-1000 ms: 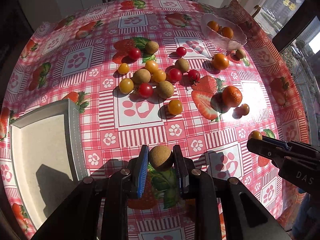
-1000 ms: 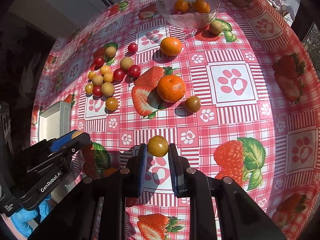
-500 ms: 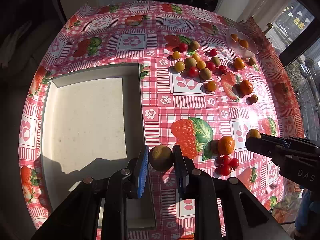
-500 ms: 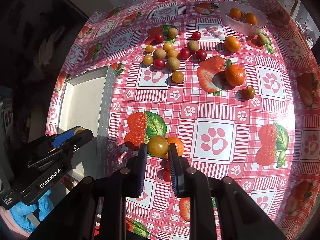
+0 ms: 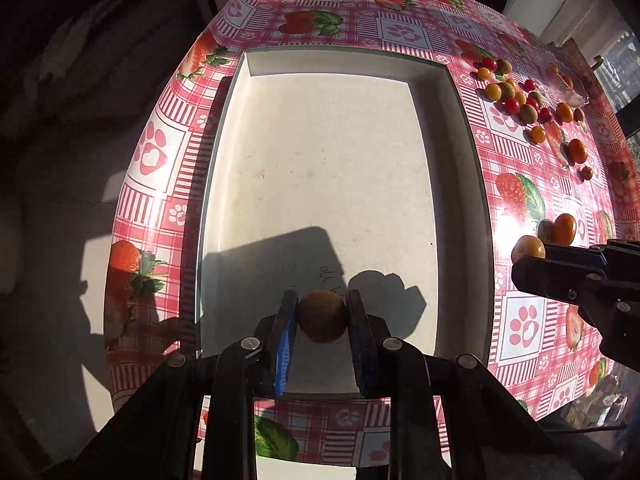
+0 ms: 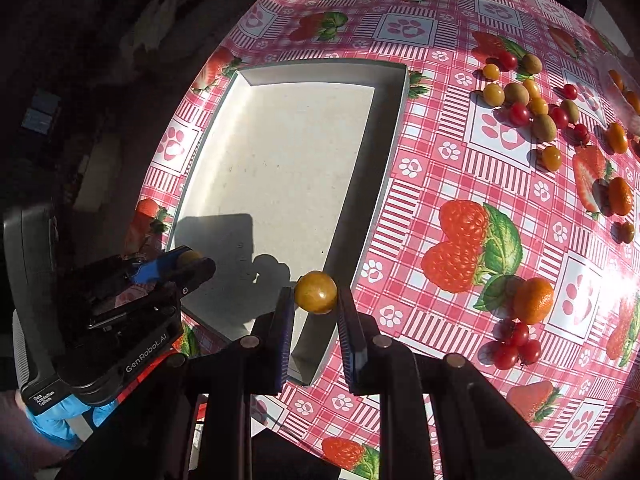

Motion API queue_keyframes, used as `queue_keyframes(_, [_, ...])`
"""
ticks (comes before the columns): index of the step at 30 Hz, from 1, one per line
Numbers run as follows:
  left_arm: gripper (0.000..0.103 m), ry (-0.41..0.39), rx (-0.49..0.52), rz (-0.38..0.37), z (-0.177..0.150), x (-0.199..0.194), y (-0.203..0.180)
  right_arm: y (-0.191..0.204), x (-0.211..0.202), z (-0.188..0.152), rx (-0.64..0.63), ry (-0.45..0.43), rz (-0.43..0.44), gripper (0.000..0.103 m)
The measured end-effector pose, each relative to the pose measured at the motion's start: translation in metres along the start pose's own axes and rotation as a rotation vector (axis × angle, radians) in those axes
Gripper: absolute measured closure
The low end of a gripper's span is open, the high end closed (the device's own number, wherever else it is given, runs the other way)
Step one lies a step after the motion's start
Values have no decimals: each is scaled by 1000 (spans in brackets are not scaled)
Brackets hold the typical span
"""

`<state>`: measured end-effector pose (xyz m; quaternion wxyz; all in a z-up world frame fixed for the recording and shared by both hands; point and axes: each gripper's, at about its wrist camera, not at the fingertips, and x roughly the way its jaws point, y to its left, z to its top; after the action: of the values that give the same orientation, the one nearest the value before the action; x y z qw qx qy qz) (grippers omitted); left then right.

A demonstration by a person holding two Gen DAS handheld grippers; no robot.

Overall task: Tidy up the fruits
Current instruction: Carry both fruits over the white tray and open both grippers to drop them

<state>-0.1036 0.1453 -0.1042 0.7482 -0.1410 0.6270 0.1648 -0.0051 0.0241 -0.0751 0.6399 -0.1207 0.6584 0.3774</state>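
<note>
Both your hands have swung away from the scattered fruit toward the white tray (image 5: pixel 460 128) — a second ago that tray sat only at the edge of the left view, and it fills the middle now. Your left tool (image 5: pixel 322 314) hangs above the tray's near end, pointing down, clenched on a brown round fruit (image 5: pixel 322 316) that sits between its pads. Your right tool (image 6: pixel 314 300) is over the tray's right wall near its front corner, grasping a yellow cherry tomato (image 6: pixel 315 292). Right of the tray, on the counter (image 6: pixel 440 168), lie an orange (image 6: pixel 533 301) with a cluster of red tomatoes (image 6: pixel 514 344) just beside it — farther off, the loose pile of mixed small fruit (image 6: pixel 532 104) remains well apart from the tray.
</note>
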Motion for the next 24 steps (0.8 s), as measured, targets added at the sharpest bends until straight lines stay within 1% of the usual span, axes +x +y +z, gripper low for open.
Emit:
queue_keyframes(3, [77, 16, 3, 13, -4, 11, 10, 16, 22, 0, -33, 48, -3, 80])
queue_keyframes(8, [77, 49, 33, 36, -9, 31, 11, 24, 57, -1, -40, 124, -28, 80])
queue_keyframes(15, [77, 74, 57, 44, -16, 44, 8, 31, 83, -4, -72, 196, -66, 78])
queue_keyframes(16, [75, 75, 60, 47, -16, 45, 8, 32, 85, -4, -74, 201, -72, 78])
queue_keyframes(17, [69, 74, 64, 56, -16, 45, 8, 32, 87, -5, -76, 206, -77, 78])
queue_keyframes(18, [44, 73, 65, 60, -16, 45, 8, 33, 89, -6, -74, 215, -77, 77])
queue_keyframes(19, [29, 60, 60, 94, -17, 44, 9, 33, 90, -6, -73, 216, -71, 74])
queue_keyframes(20, [28, 47, 57, 111, -17, 43, 12, 33, 90, -6, -74, 215, -72, 69])
queue_keyframes(21, [28, 57, 55, 109, -18, 44, 16, 34, 91, -5, -71, 215, -65, 66])
queue_keyframes(22, [28, 70, 51, 104, -18, 46, 18, 34, 90, -5, -69, 218, -61, 57])
queue_keyframes(23, [28, 65, 58, 108, -19, 45, 19, 33, 90, -4, -66, 219, -59, 48])
queue_keyframes(24, [28, 65, 68, 114, -19, 44, 19, 33, 91, -3, -59, 220, -55, 46])
